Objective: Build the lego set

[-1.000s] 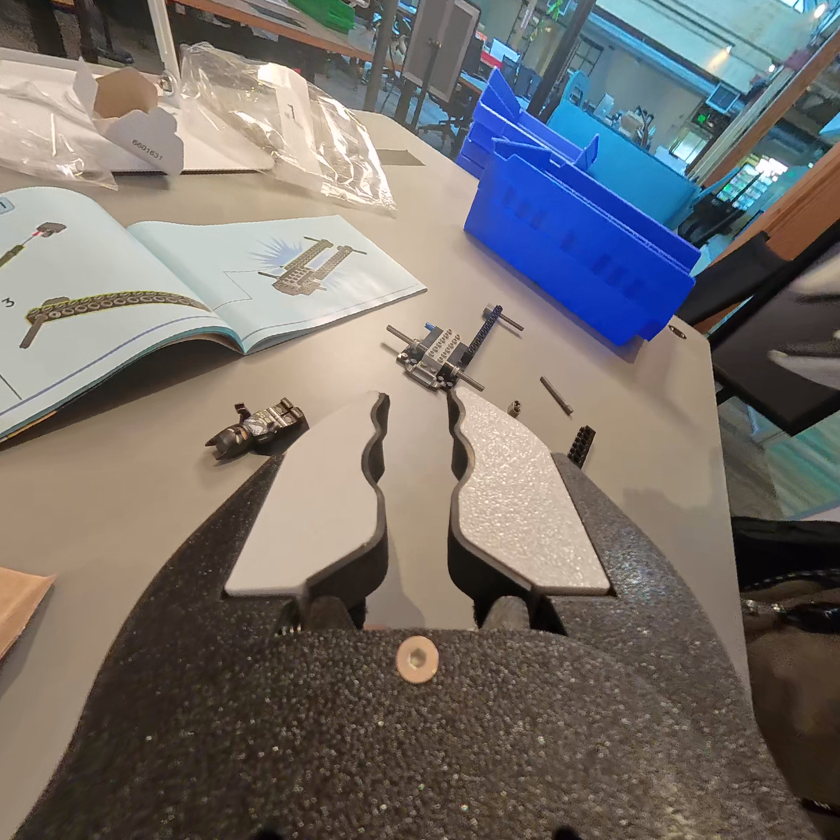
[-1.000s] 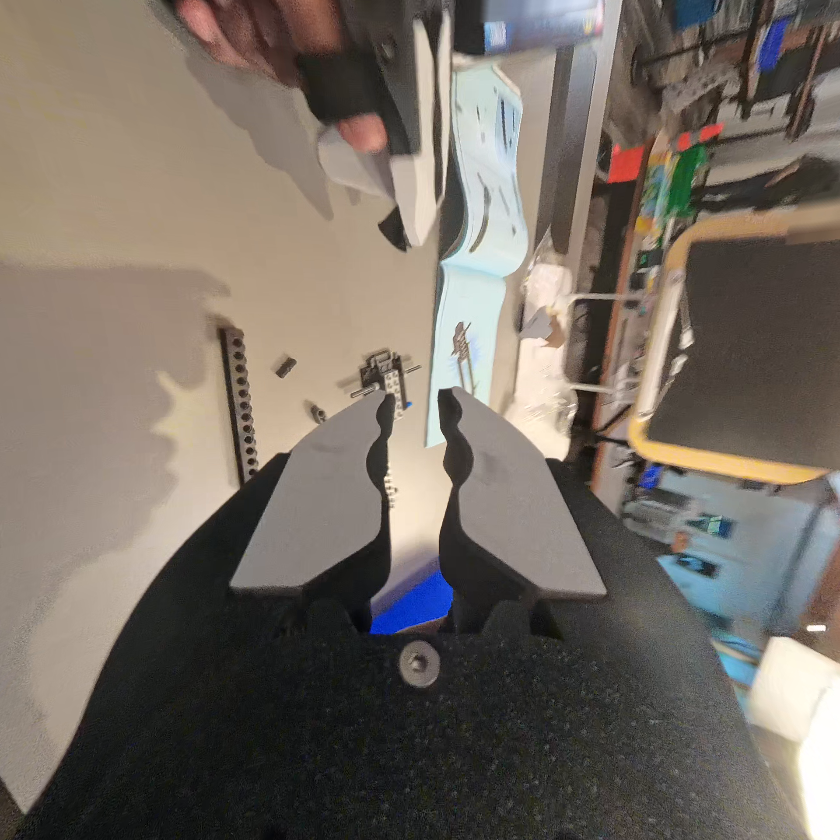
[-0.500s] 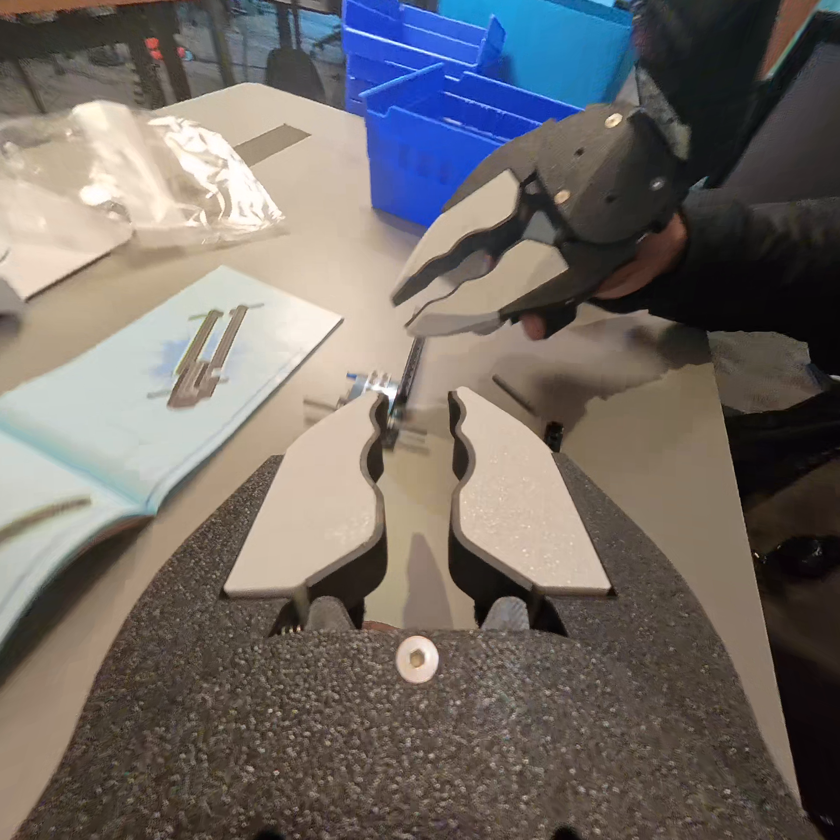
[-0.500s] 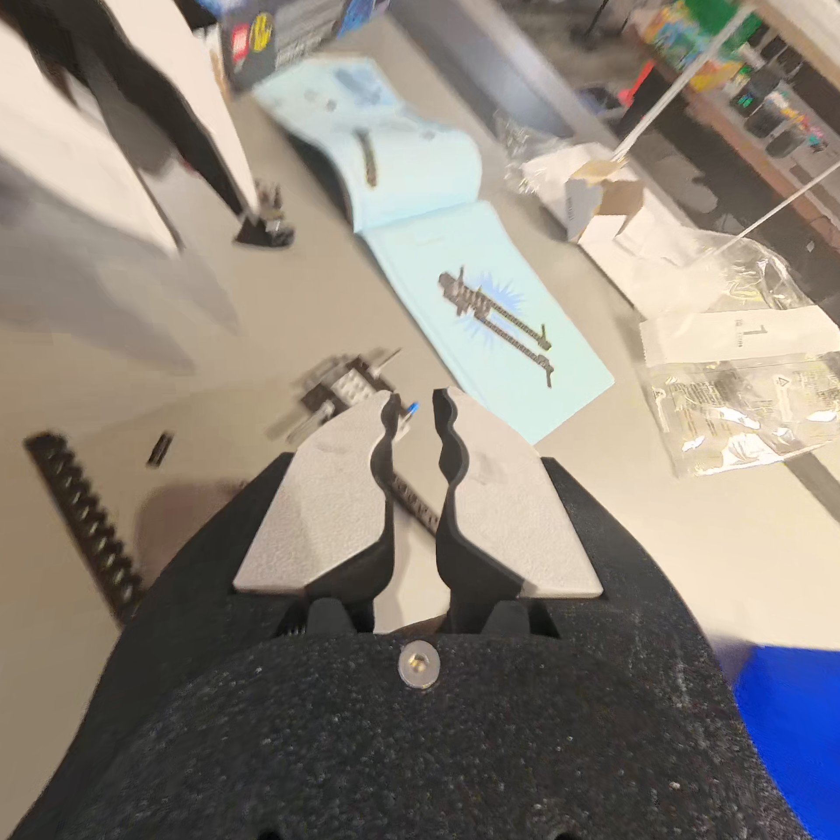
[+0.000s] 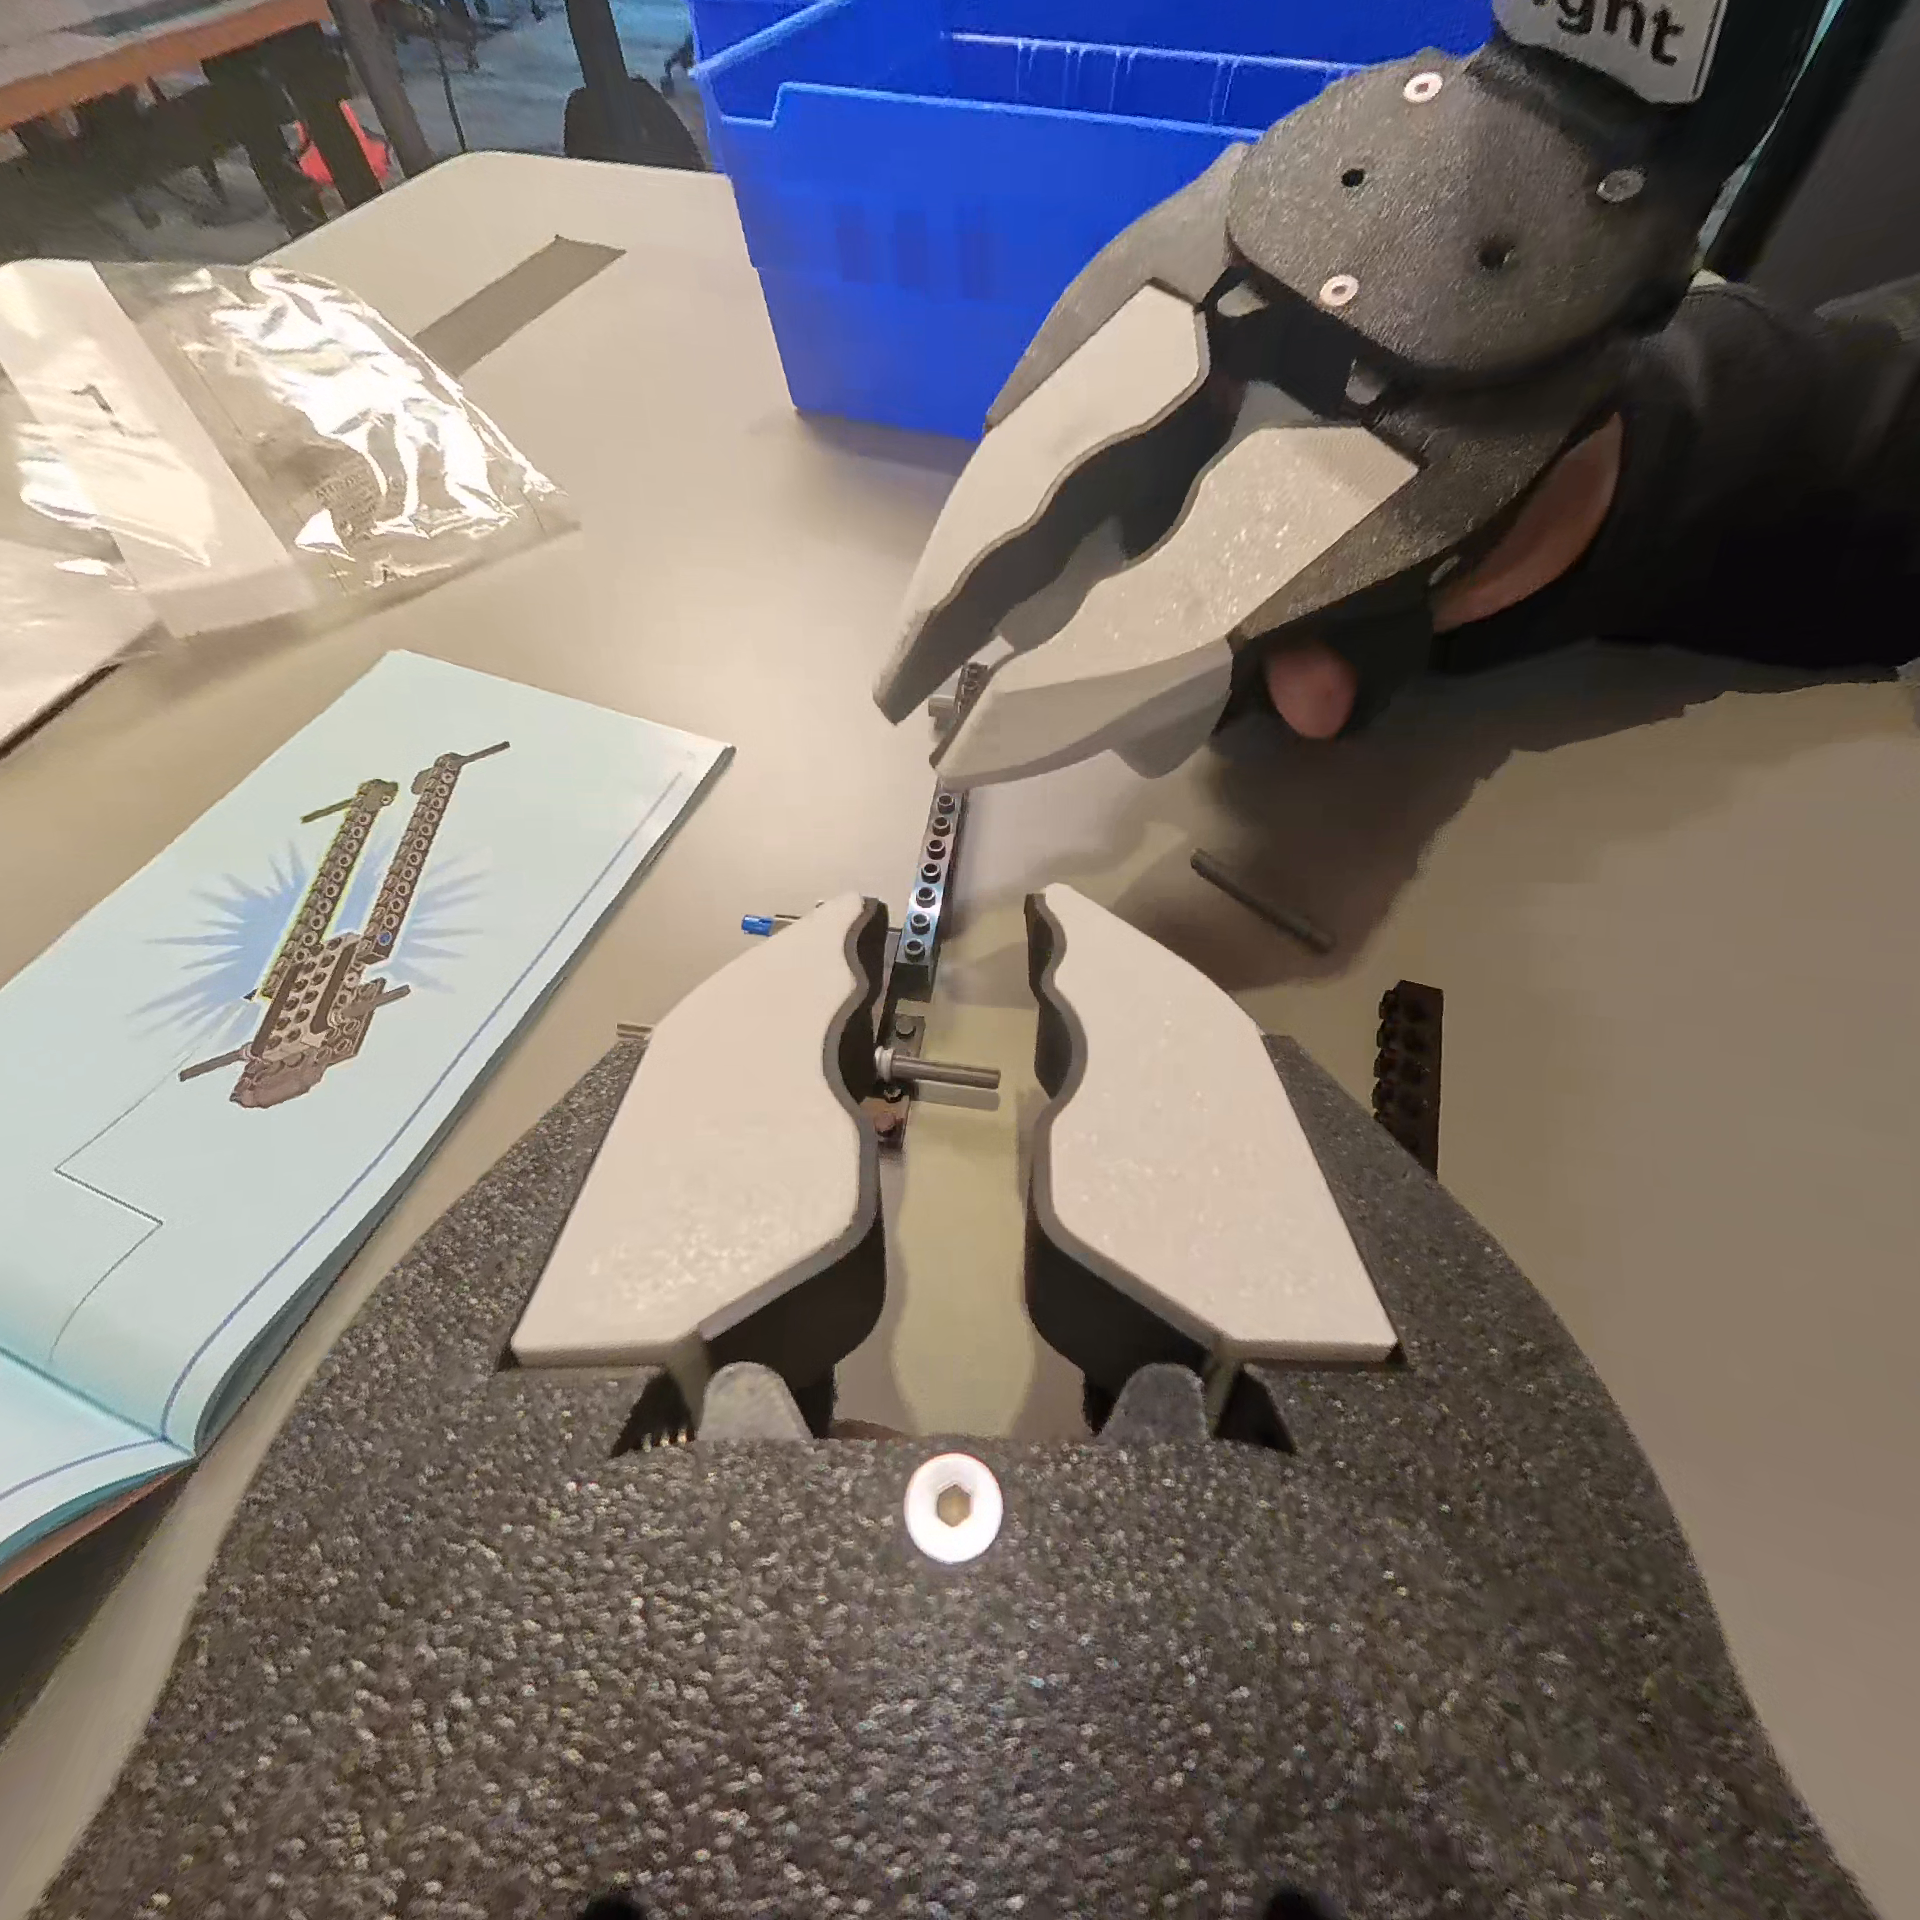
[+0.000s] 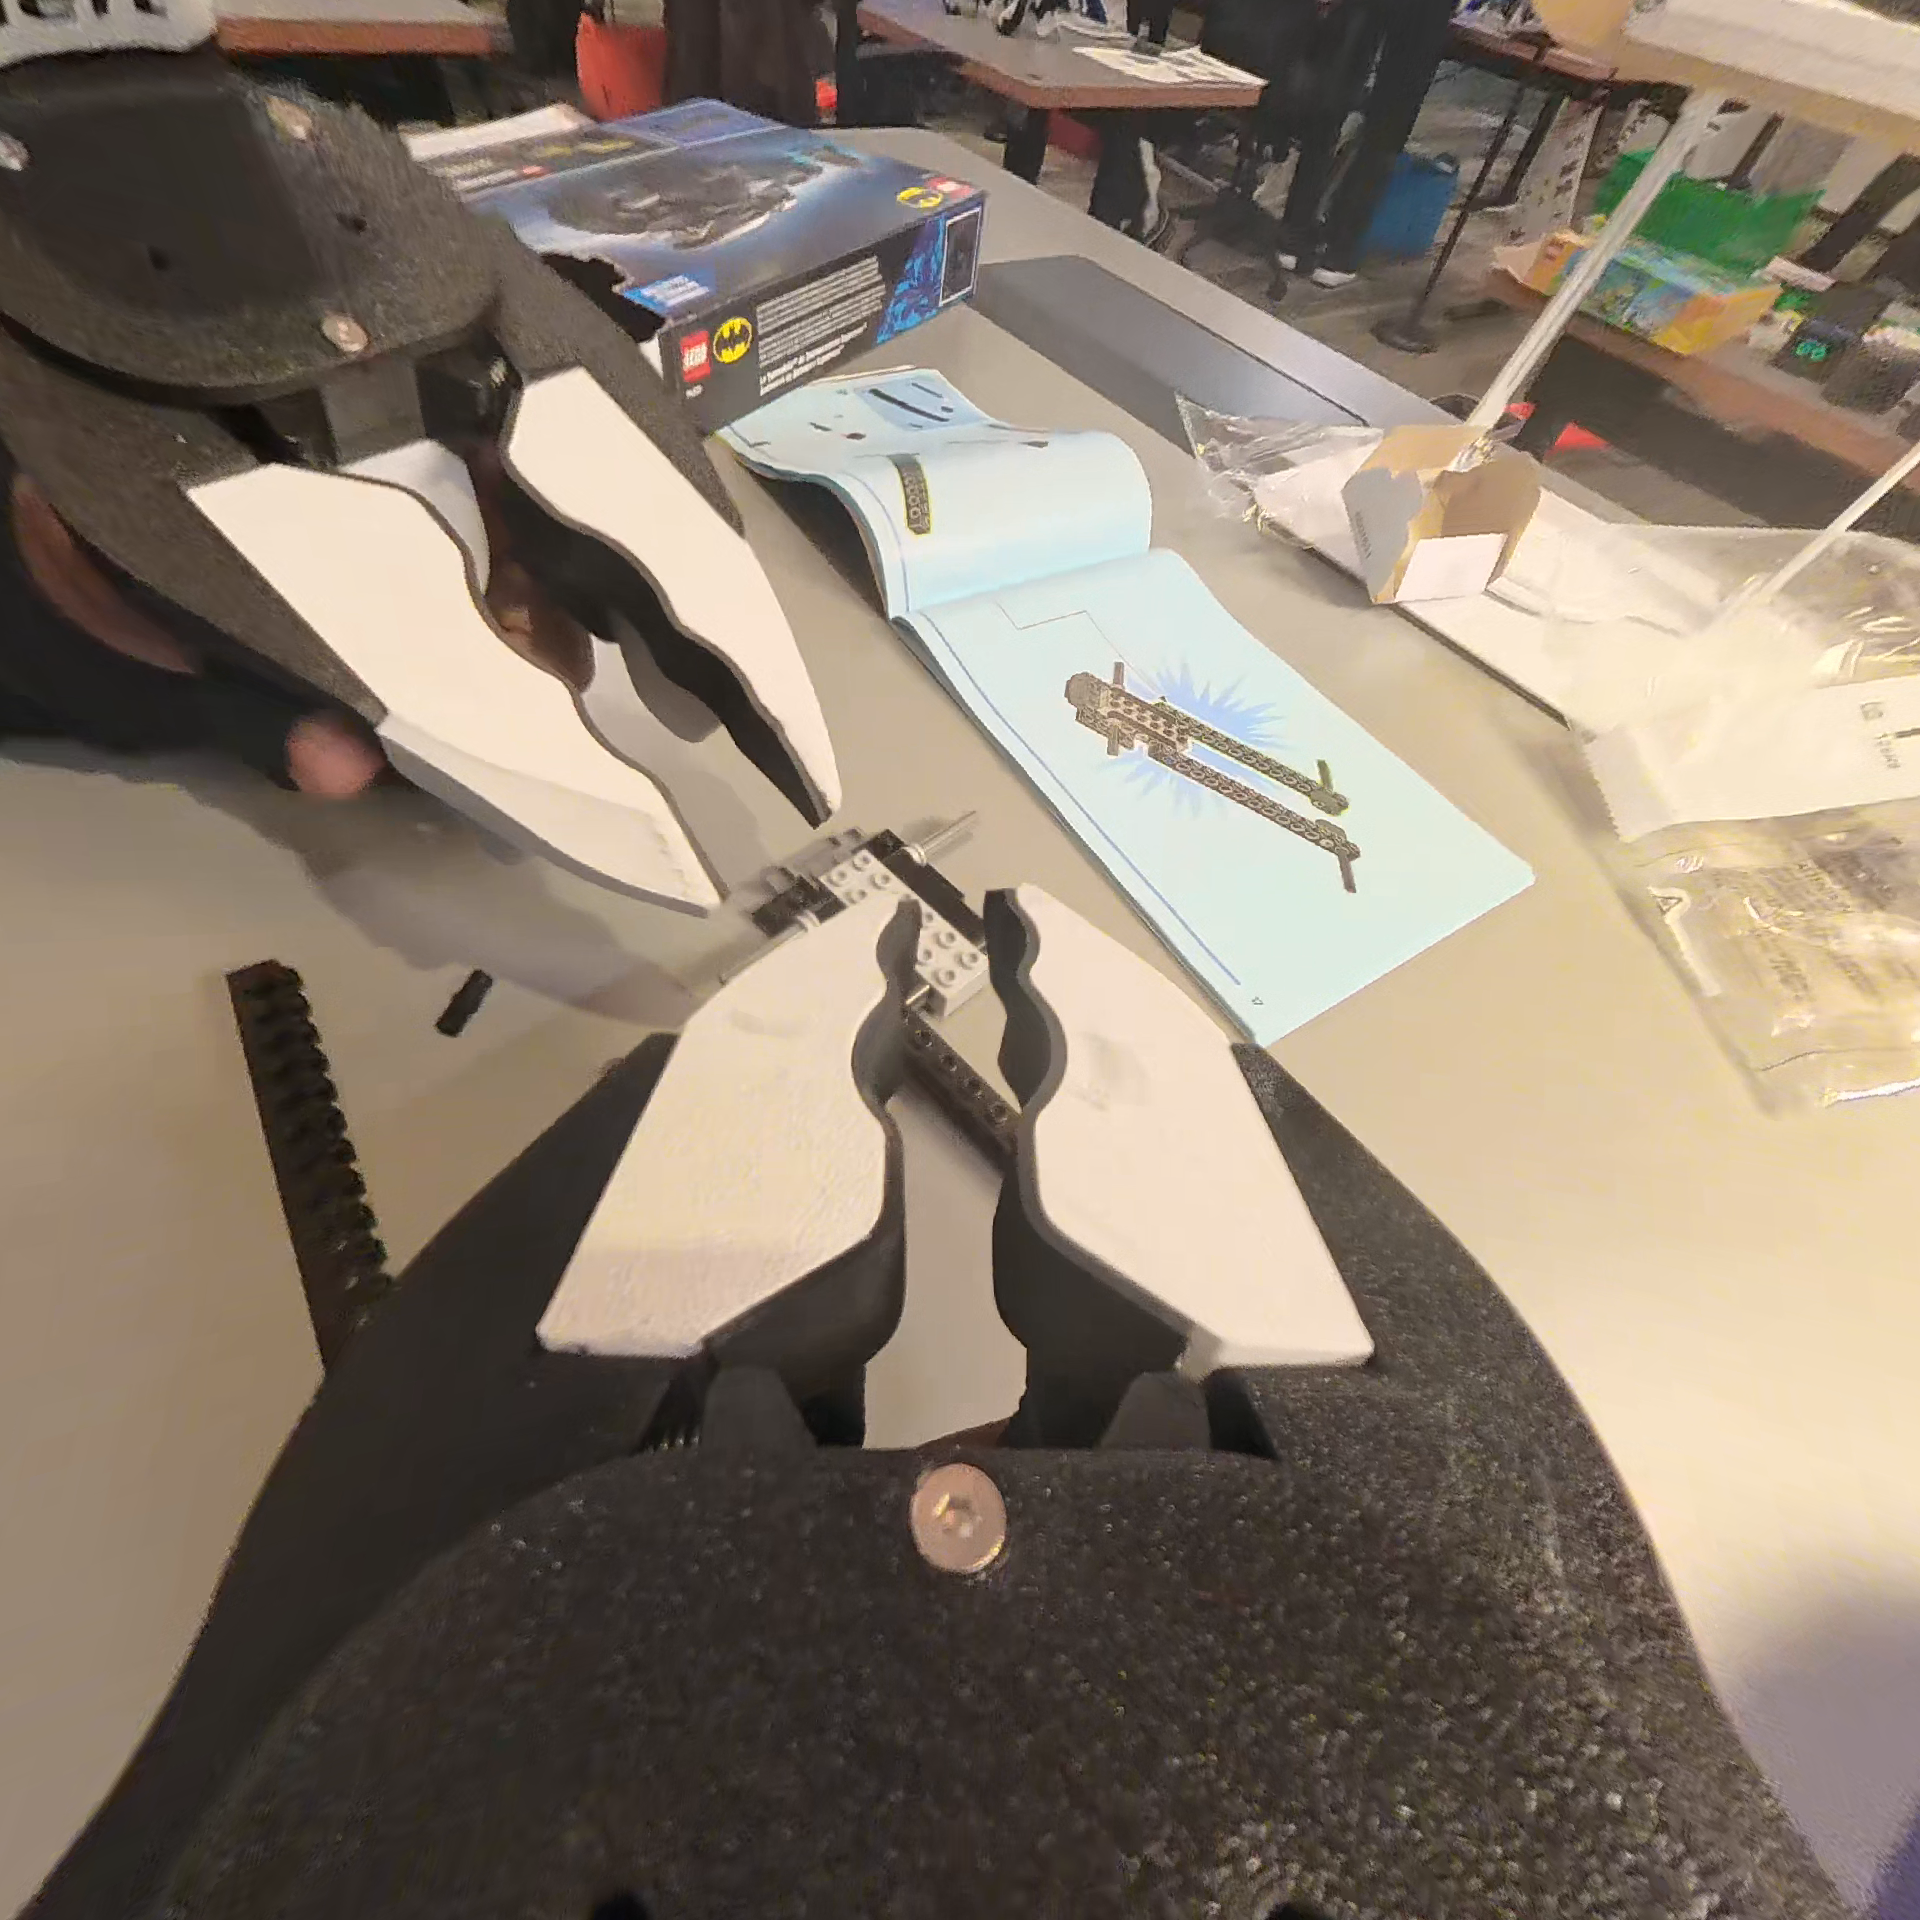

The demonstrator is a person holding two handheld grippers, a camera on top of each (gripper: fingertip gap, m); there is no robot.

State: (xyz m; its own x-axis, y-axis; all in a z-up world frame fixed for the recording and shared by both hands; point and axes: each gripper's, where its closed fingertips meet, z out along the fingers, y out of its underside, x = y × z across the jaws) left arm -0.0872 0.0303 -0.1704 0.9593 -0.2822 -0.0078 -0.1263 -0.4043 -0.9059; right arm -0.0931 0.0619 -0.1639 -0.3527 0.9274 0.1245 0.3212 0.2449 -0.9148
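Observation:
A small grey and black brick assembly (image 6: 940, 951) lies on the grey table (image 5: 1558, 1039). A long black studded beam (image 5: 935, 862) juts from it, and a grey axle (image 5: 940, 1075) sticks out sideways. My left gripper (image 5: 956, 914) is open and low over the assembly's near end. The assembly lies against the inside of its left finger (image 5: 727, 1091), with bare table toward the other. My right gripper (image 6: 951, 914) is open with a narrow gap. It straddles the beam (image 6: 966, 1091) just above it, and I see no pad pressing. It also shows in the left wrist view (image 5: 930, 743), over the beam's far end.
An open light-blue instruction booklet (image 5: 312, 987) lies to the left. A blue bin (image 5: 987, 208) stands behind. Clear plastic bags (image 5: 312, 416) are at the far left. A second black beam (image 6: 301, 1122), a short dark axle (image 5: 1257, 899) and a dark printed box (image 6: 779, 249) are nearby. My left and right fingertips are right by each other.
Both grippers have moved in over the brick assembly, the right one coming in from the side over the beam. The right jaws have narrowed; the left jaws are unchanged.

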